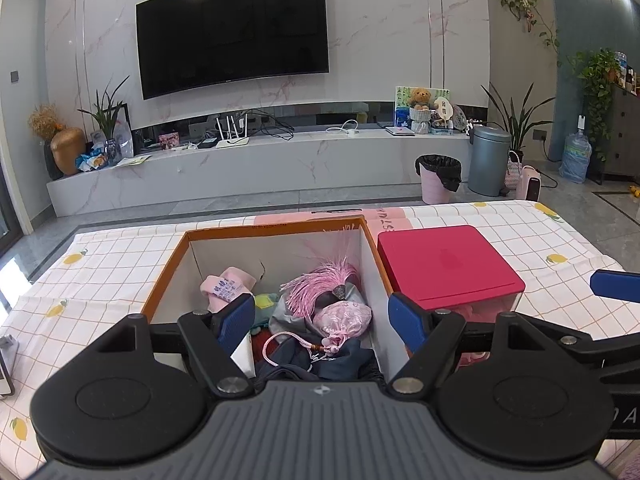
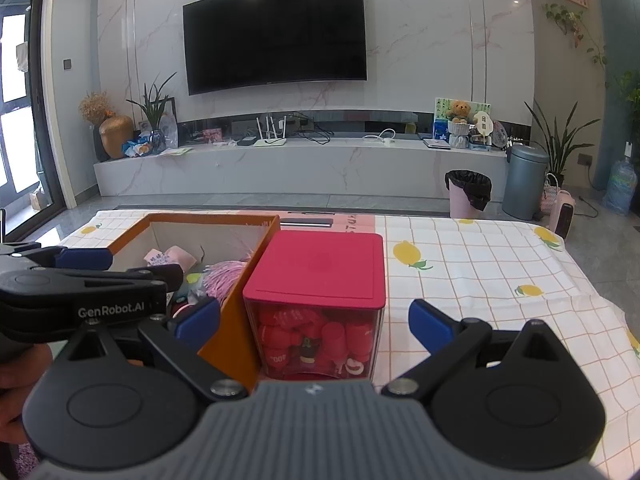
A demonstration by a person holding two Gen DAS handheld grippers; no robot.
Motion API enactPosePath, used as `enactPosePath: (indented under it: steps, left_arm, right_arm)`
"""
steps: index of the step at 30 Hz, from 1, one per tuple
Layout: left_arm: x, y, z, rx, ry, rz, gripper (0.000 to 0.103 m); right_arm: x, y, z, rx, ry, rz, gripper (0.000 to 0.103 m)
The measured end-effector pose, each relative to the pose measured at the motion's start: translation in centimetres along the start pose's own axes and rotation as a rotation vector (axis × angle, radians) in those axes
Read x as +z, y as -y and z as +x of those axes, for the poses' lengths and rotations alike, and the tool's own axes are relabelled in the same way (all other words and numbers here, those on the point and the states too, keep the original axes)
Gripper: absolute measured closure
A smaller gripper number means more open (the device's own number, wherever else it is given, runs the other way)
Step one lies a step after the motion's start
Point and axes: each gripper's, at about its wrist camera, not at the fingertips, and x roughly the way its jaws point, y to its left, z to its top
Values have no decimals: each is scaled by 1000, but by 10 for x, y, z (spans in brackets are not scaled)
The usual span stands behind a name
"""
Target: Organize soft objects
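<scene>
Nearest to us, in the left wrist view, the left gripper (image 1: 321, 316) stands wide open over the orange box (image 1: 168, 264) and holds nothing; its two blue fingertips (image 1: 236, 318) are spread above the near part of the box, touching none of the soft things as far as we can tell; between them lies a pink pouch (image 1: 343, 317) with a cord looping toward us, on dark blue cloth (image 1: 320, 360); just behind it a pink tassel (image 1: 320, 284) lies slanted, its head near the pouch and its fringe fanning up and away toward the far right wall; to the far left a pink folded cloth (image 1: 227, 287) with a printed label leans upward, beside a small yellow-green toy (image 1: 266, 301); the box itself has its long axis running away from us and sits on the checked tablecloth (image 1: 104, 264); in the right wrist view the right gripper (image 2: 314, 322) is also wide open and empty, its fingers level and pointing forward on either side of the red-lidded clear bin (image 2: 320, 276), without touching it; this bin stands upright, touching the right wall of the orange box, and red soft items show through its front; the left gripper crosses the left edge of this view, with a part of a hand (image 2: 16, 368) under it; far behind are a pink waste bin (image 2: 466, 196) and the television (image 2: 276, 34) on the wall.
</scene>
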Motion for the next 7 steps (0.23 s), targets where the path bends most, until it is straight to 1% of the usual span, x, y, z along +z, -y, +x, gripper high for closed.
enactPosePath:
  steps: [7]
  left_arm:
    - [0,1,0,4,0,3,14]
  right_arm:
    - [0,0,0,0,-3,-1,5]
